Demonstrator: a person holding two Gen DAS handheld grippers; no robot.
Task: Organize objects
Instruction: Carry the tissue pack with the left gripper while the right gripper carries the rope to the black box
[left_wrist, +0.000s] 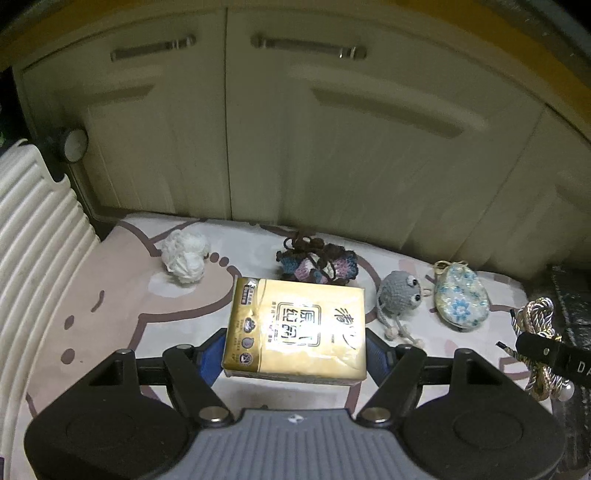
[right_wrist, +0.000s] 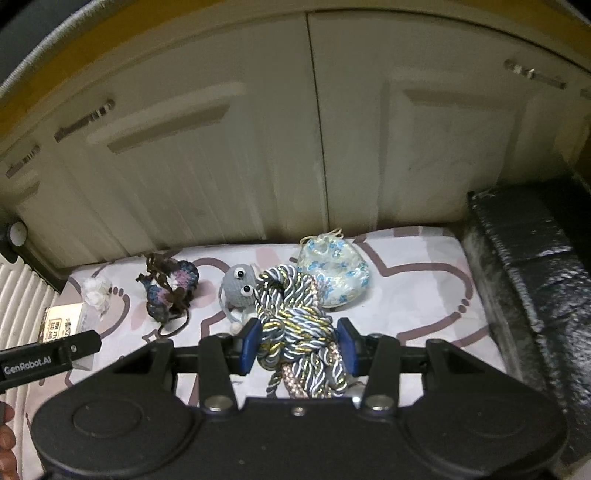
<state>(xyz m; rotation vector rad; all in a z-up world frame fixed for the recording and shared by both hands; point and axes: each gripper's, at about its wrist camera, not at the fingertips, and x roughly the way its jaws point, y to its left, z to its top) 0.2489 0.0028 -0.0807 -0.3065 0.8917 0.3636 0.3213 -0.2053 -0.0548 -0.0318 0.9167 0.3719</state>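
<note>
Left fingers (left_wrist: 295, 349) pinching gold tissue pack (left_wrist: 297, 328), right fingers (right_wrist: 300, 345) pinching knotted cord (right_wrist: 295, 325), black bin (right_wrist: 532, 280) only in right view

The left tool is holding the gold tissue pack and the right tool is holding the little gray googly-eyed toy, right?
Not quite. The right tool is holding the twisted rope bundle, as the right wrist view shows; the gray toy lies on the cloth behind it. The left tool does hold the gold tissue pack.

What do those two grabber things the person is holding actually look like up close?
Both are matte black plastic. Each body has two round raised discs, silver bolts and angled black linkage bars. The left tongs have a ribbed grey centre plate; the right tongs have a plain black one. The fingers carry blue pads. White lettering on the side of one reads "GenRobot.AI". No cables or sleeves show.
</note>
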